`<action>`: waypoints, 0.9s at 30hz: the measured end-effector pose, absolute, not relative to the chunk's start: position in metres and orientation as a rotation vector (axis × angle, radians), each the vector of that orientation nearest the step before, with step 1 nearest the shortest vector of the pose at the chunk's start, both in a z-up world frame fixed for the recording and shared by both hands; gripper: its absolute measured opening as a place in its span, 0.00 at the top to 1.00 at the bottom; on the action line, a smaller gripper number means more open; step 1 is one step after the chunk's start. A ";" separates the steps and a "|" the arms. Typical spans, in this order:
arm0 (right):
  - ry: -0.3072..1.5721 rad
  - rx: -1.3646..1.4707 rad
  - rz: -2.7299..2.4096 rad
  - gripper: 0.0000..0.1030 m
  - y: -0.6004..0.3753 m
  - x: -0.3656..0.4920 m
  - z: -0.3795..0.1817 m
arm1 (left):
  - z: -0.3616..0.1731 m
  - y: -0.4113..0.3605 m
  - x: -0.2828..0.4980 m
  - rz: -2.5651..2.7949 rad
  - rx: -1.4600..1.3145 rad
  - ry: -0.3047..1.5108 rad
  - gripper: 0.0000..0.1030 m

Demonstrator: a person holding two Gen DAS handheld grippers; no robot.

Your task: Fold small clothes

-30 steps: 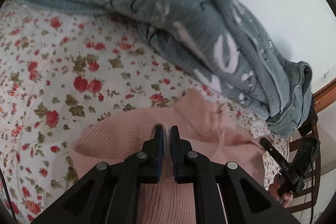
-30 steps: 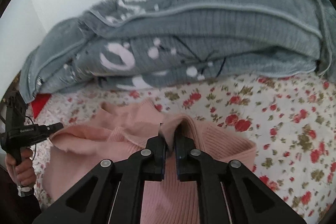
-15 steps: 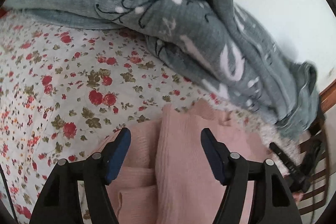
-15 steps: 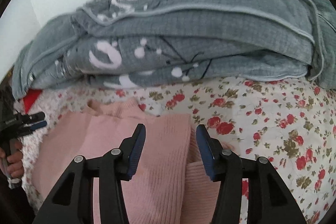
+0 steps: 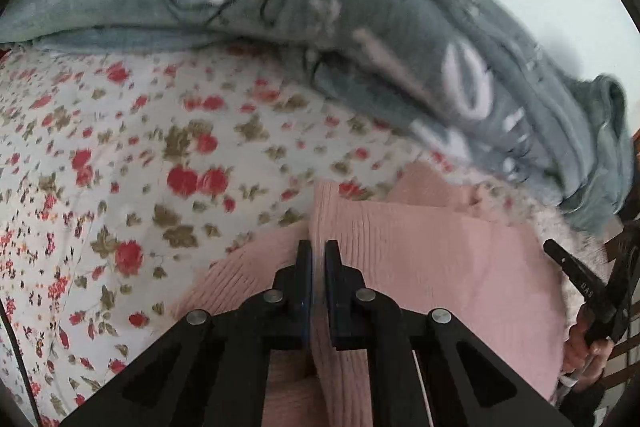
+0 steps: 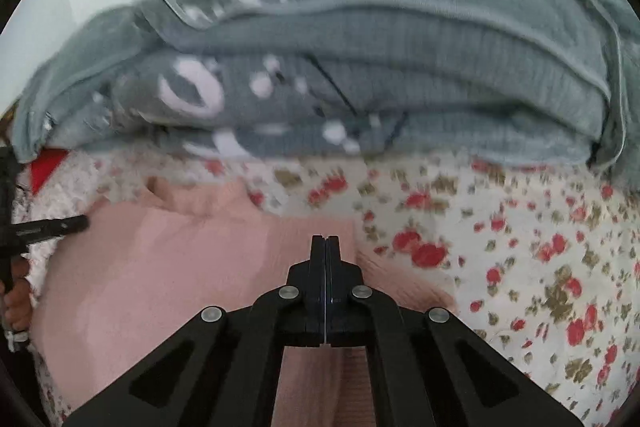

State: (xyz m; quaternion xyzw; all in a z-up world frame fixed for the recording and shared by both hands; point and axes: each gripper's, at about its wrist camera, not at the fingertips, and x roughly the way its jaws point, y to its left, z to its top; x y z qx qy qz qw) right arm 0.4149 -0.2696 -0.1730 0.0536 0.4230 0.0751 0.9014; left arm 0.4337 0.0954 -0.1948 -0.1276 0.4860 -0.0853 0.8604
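A floral bedsheet (image 5: 132, 147) is seen from the left wrist cam, spread from 9 o'clock to centre, w/ a grey-blue quilt (image 5: 360, 39) heaped across the top from 10 to 3 o'clock. The pink knit garment (image 5: 440, 267) is laid on the sheet at 5 o'clock, partly folded, one ribbed edge raised toward centre. The left gripper (image 5: 318, 255) is pointed at that edge from 6 o'clock; its jaws are drawn nearly together and a ridge of the pink knit is seen between the pads, so it is clamped on the garment. At 4 o'clock the other gripper is glimpsed, held by a hand (image 5: 588, 347). From the right wrist cam, the opposite gripper is seen at 9 o'clock, in front of a white fuzzy fabric (image 6: 60, 187) and a red item (image 6: 46, 167) tucked under the quilt (image 6: 400, 67). The pink knit garment (image 6: 160, 267) is spread from 8 o'clock to centre. The right gripper (image 6: 325, 243) is closed tight at 6 o'clock, pads pressed flat together, w/ no cloth visible between them; its tips are set over the garment's right edge. The floral bedsheet (image 6: 520, 247) fills 3 to 5 o'clock. Both views are blurred.
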 end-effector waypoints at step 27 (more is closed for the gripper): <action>0.868 0.129 0.144 0.50 -0.256 0.240 -0.147 | -0.199 0.132 0.290 -0.270 -0.520 0.989 0.22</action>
